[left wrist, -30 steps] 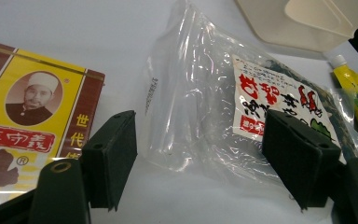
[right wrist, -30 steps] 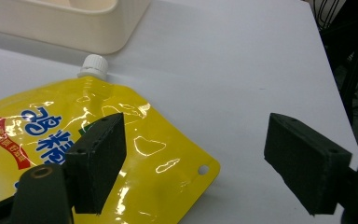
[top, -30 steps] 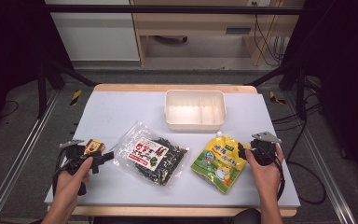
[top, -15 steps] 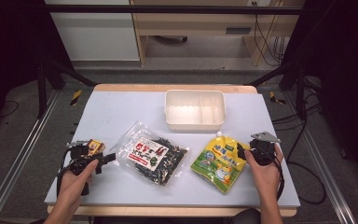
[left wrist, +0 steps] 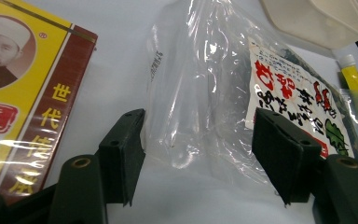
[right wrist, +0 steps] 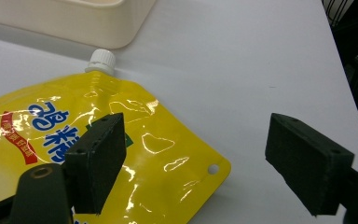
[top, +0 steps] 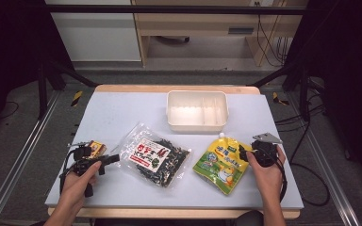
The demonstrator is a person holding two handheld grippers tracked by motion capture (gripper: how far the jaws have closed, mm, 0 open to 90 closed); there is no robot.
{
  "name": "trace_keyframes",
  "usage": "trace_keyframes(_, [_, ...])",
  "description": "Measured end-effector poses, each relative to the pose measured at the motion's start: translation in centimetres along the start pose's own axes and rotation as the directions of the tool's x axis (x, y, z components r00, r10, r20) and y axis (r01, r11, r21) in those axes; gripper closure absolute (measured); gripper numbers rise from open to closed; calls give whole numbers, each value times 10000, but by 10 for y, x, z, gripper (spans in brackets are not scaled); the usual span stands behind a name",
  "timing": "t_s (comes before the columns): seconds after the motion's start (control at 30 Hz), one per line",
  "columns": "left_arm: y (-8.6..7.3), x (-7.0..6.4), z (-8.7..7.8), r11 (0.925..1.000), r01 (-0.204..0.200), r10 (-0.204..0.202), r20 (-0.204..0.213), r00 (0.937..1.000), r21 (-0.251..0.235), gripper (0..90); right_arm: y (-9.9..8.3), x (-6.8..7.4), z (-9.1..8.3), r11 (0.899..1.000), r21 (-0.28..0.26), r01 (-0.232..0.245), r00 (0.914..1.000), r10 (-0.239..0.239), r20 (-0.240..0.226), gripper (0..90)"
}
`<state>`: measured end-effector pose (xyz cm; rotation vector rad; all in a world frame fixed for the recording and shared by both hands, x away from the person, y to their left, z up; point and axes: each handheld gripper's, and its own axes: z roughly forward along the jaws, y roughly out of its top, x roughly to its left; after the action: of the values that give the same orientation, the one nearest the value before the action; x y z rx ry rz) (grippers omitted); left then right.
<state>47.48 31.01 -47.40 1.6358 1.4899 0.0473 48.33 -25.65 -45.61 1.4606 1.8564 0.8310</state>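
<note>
Dark floor and black frame rails surround a pale table (top: 122, 113), behind which a wooden bench is seen. Near the table's far edge, at its middle, a cream tray (top: 197, 111) with a divider stands empty.

Toward the near edge, left of centre, a clear bag of dark dried food (top: 153, 157) with a white and red label is laid flat. Just beside it, toward the left edge, a small yellow and brown box (top: 95, 149) is seen. Toward the right, a yellow spouted pouch (top: 220, 163) lies with its white cap pointing at the tray.

The left gripper (left wrist: 198, 158) is held low at the clear bag's crinkled empty end, its jaws spread wide with the film between them but not pinched. The right gripper (right wrist: 193, 163) is likewise released, one jaw over the pouch's corner, the other over bare table.

The step in hand is judged to be the approach for a grasp on each packet. For the next move, the jaws would need to be lowered around an edge and closed firmly, since slippery film may slide out; a lift toward the tray could then be made.
</note>
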Motion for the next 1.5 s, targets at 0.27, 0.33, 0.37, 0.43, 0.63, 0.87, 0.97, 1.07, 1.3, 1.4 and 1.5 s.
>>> trace_keyframes(0.27, [6,4,-5,9959,43,28,785,9969,-907,452,0,0,0,10000,-32,6,10000,-6,-12,206])
trace_keyframes(0.33, [6,5,-5,9952,187,-88,1016,9948,-964,477,0,0,1,10000,-46,38,10000,-39,-42,206])
trace_keyframes(0.37, [6,5,-4,9950,246,-140,1081,9940,-967,485,1,0,1,10000,-44,11,10000,-11,-46,206])
trace_keyframes(0.43, [6,5,-4,9950,211,-103,1100,9939,-979,511,1,1,1,10000,-49,7,10000,-8,-57,206])
trace_keyframes(0.63, [8,5,-2,9925,-99,209,891,9958,-1217,695,2,2,1,10000,-96,-7,10000,6,-48,205])
trace_keyframes(0.87, [10,5,-3,9879,-636,753,789,9940,-1417,880,4,6,-2,9995,-261,149,9999,-150,-38,206])
trace_keyframes(0.97, [11,3,-4,9868,-705,832,825,9931,-1455,888,5,7,-3,9991,-373,201,9998,-201,0,206])
trace_keyframes(1.07, [12,1,-7,9849,-832,970,866,9915,-1516,890,6,9,-5,9988,-438,239,9997,-238,29,206])
trace_keyframes(1.3, [23,-13,-17,9731,-1685,1823,782,9801,-1572,891,19,27,-12,9955,-720,611,9970,-643,-434,214])
trace_keyframes(1.4, [32,-22,-20,9650,-2119,2247,706,9719,-1543,892,32,40,-17,9912,-839,1021,9905,-1091,-833,216])
trace_keyframes(1.5, [44,-30,-21,9578,-2494,2617,744,9623,-1431,892,46,55,-21,9849,-927,1460,9769,-1583,-1436,211])
